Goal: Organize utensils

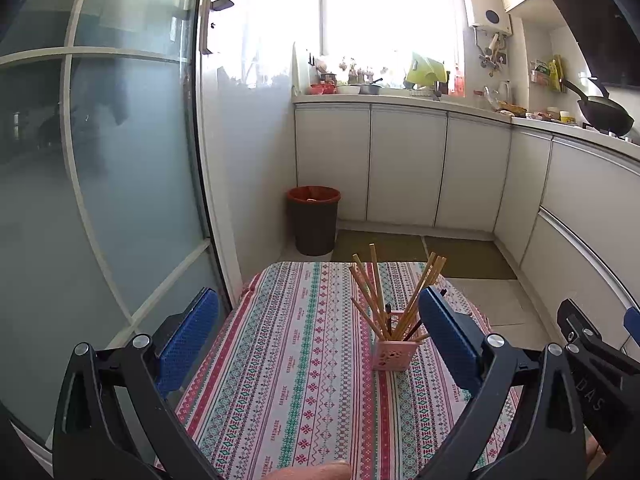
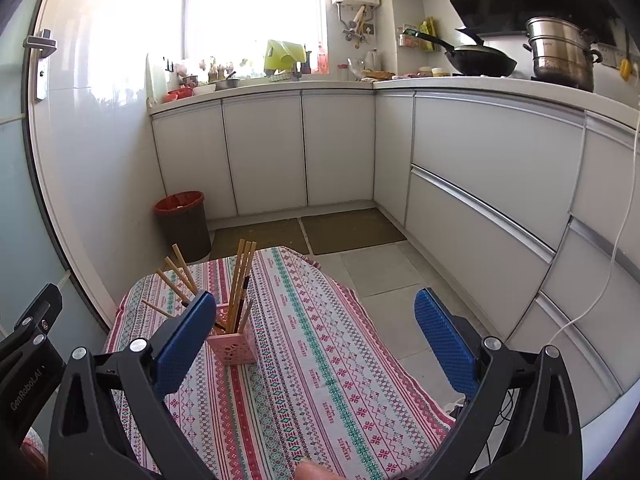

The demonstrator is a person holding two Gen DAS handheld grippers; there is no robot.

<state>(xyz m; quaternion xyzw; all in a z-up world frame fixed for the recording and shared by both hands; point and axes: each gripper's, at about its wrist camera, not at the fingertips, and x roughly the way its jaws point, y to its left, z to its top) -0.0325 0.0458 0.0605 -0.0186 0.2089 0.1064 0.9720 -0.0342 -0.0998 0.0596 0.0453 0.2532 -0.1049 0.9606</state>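
Observation:
A small pink perforated holder (image 1: 394, 350) (image 2: 234, 346) stands on the patterned tablecloth (image 1: 296, 360) (image 2: 320, 360), filled with several wooden chopsticks (image 1: 376, 300) (image 2: 240, 276) that fan outward, plus a dark utensil among them. My left gripper (image 1: 320, 324) is open, held above the table's near part with nothing between its blue pads; the holder sits just inside its right finger (image 1: 448, 336). My right gripper (image 2: 316, 320) is also open and empty, with the holder beside its left finger (image 2: 184, 344). The right gripper's black body (image 1: 592, 360) shows at the left view's right edge.
A dark bin with a red rim (image 1: 314, 220) (image 2: 184, 226) stands on the floor beyond the table. White cabinets (image 2: 480, 184) run along the back and right, with a wok (image 2: 478, 60) and steel pot (image 2: 560, 54) on the counter. A frosted glass door (image 1: 100, 180) is on the left.

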